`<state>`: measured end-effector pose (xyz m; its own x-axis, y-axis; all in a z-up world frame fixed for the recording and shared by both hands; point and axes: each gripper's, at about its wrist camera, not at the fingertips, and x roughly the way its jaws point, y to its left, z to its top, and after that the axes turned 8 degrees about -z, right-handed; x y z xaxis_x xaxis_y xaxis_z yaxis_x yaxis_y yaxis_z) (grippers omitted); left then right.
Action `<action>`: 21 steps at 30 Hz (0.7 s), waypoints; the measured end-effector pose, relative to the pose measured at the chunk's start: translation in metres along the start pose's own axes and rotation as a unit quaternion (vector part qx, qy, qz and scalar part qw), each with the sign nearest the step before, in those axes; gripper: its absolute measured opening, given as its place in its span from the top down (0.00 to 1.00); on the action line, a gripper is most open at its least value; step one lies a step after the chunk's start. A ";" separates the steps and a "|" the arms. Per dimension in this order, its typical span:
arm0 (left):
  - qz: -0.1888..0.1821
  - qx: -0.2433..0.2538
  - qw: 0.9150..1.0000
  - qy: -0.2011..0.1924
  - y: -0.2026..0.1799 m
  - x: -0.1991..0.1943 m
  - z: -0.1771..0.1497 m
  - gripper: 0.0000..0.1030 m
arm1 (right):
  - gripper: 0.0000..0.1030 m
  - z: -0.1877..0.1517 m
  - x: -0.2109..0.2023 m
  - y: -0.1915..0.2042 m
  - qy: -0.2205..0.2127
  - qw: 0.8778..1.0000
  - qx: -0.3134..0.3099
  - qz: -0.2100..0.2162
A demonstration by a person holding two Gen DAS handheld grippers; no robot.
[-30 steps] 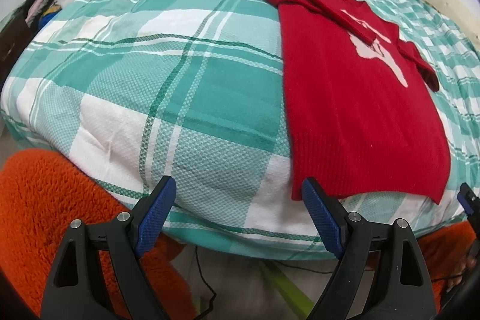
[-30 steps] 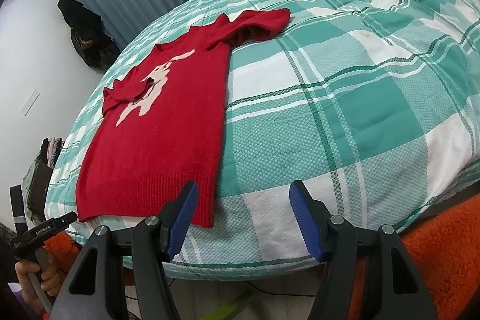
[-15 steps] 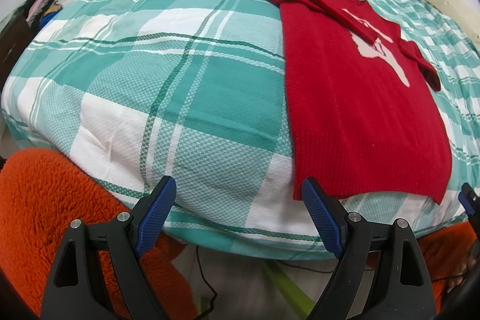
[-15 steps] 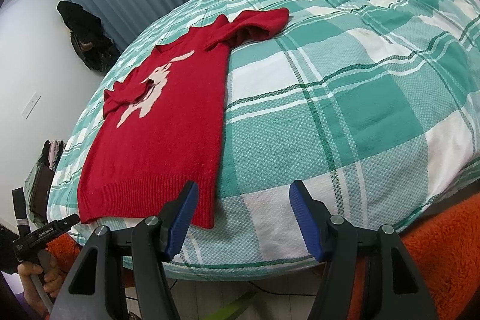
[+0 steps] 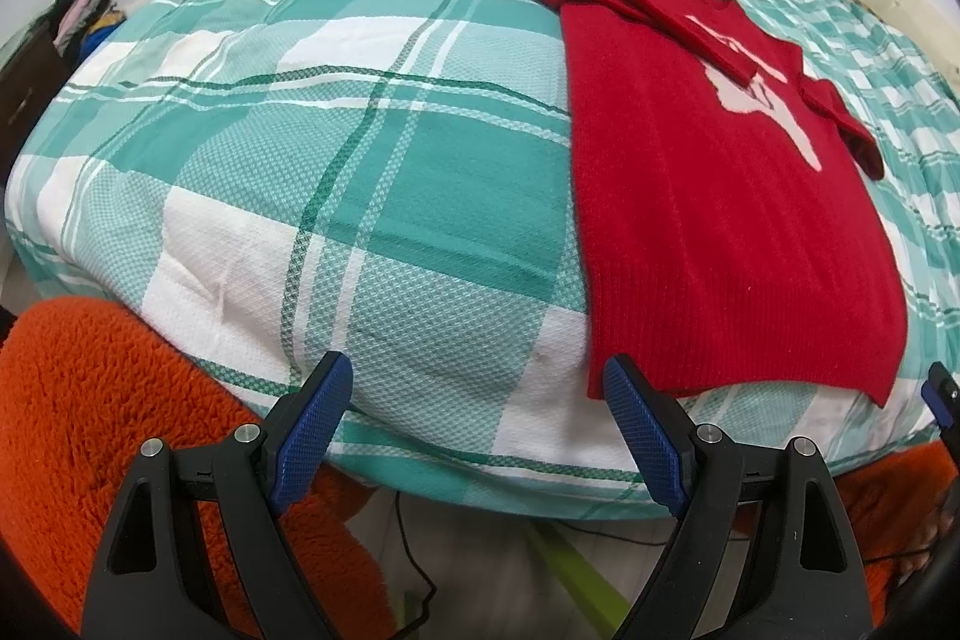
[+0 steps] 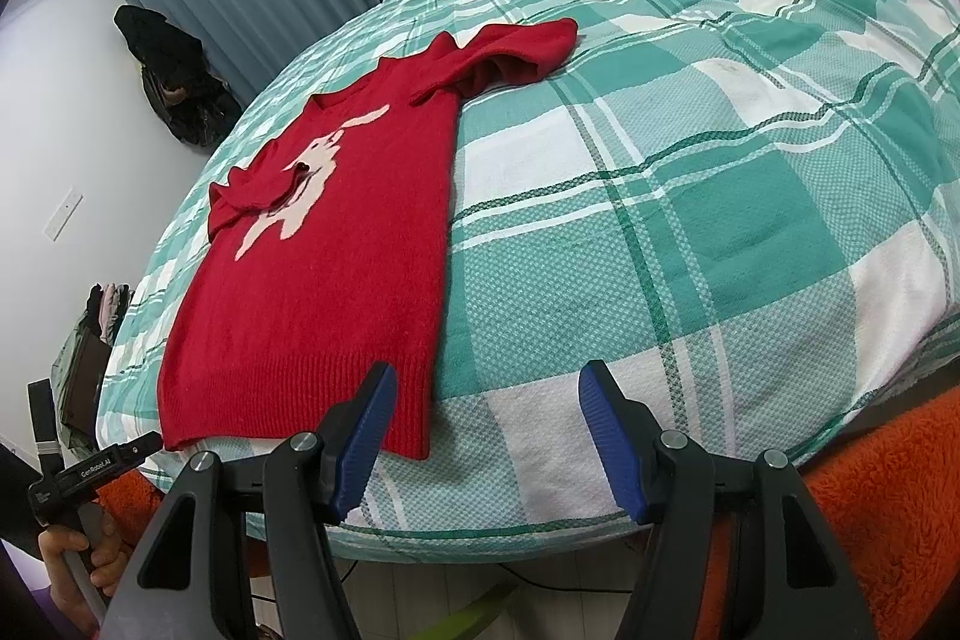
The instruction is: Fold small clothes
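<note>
Red sweater flat near plaid bed edge, bedding beside it bare

Both wrist cams near bed edge (shared sweater).

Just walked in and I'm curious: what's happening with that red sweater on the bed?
A person holds a clamp-like gripper in each hand at the foot of a bed with a green plaid cover. A red sweater lies flat on it, both sleeves already folded in over the front. The left gripper and the right gripper are both open and empty, near the sweater's bottom hem, not touching it.
</note>
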<state>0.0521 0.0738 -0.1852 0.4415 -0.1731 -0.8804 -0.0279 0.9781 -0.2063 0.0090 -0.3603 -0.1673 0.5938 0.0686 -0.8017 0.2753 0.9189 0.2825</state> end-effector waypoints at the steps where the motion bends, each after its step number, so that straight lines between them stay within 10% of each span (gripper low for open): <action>1: 0.001 0.000 1.000 -0.002 0.000 -0.001 0.000 0.16 | 0.39 0.000 -0.001 0.000 -0.001 1.000 0.000 0.000; 17: -0.034 0.038 0.998 -0.036 -0.027 -0.044 0.013 0.16 | 0.38 0.016 -0.043 0.027 -0.061 0.996 -0.005 0.058; 21: -0.098 0.037 0.994 -0.027 -0.049 -0.042 0.052 0.16 | 0.38 0.015 -0.031 0.041 -0.049 0.996 -0.045 0.057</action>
<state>0.0816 0.0391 -0.1157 0.4791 -0.3576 -0.8016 0.1288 0.9320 -0.3388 0.0126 -0.3308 -0.1231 0.6900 0.1400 -0.7101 0.1356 0.9387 0.3168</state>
